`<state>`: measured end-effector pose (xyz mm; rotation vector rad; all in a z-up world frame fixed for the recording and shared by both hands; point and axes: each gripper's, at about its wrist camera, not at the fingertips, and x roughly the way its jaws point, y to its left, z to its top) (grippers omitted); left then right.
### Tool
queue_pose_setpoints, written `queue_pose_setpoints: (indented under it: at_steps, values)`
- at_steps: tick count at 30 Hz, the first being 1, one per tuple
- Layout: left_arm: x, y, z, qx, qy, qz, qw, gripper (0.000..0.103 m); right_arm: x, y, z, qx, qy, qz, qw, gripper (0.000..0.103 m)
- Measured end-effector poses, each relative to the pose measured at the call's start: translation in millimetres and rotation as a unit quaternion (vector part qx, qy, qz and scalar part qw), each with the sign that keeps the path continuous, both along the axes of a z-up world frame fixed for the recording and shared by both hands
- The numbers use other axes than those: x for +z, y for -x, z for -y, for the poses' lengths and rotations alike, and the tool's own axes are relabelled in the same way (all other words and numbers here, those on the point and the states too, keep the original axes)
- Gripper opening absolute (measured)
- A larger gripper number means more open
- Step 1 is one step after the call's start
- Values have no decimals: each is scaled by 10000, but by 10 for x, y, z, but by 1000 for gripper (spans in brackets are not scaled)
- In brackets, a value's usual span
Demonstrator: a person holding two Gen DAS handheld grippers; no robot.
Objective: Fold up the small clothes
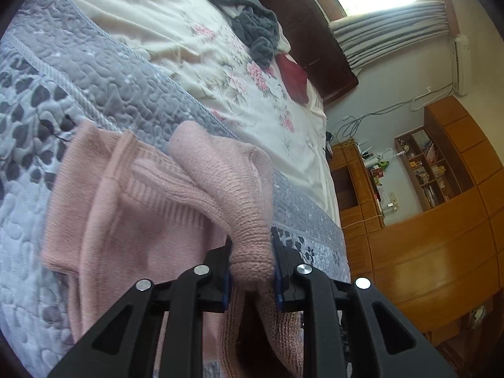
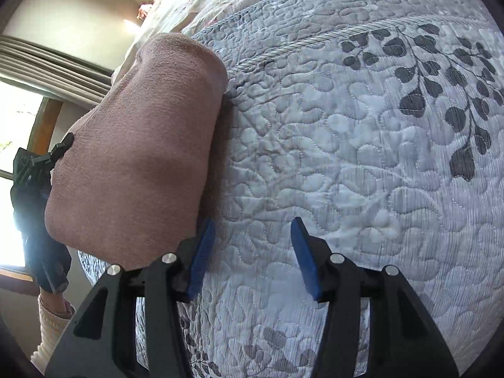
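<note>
Two grippers work over a bed covered by a grey quilt [image 1: 104, 72] with a dark leaf print. Starting at the left, the left gripper [image 1: 252, 261] has its blue-padded jaws pinching a bunched fold of a pink knit garment [image 1: 132, 208], which is lifted at that pinched edge while the rest of it drapes down onto the quilt (a ribbed band shows across its middle). Past the quilt's far border lies a floral sheet [image 1: 252, 100] carrying a dark grey cloth [image 1: 252, 22] in a heap and a red cloth [image 1: 294, 75] just beside it. Further right, the right gripper [image 2: 252, 252] hovers over bare quilt with its jaws spread apart and nothing between them; the pink garment hangs just beside its left finger [image 2: 201, 255].
</note>
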<state>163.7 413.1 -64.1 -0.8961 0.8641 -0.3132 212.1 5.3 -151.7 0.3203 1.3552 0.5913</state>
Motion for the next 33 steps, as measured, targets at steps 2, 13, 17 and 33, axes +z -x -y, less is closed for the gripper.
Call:
queue_pose_setpoints:
  at_steps: [2, 13, 17, 33]
  values:
    - [-65, 68, -235, 148, -40, -67, 9999, 20, 19, 15, -138, 136, -12, 26, 9999, 51]
    - [-805, 219, -710, 350, 0, -582, 9977, 20, 76, 104, -735, 693, -140, 45, 9975, 54]
    - [-1036, 291, -697, 368, -116, -794, 9961, 22, 14, 128, -903, 745, -289, -108, 9967, 56]
    - [-695, 993, -262, -154, -701, -872, 9936, 56, -460, 206, -1101, 515, -846, -957, 9905, 58]
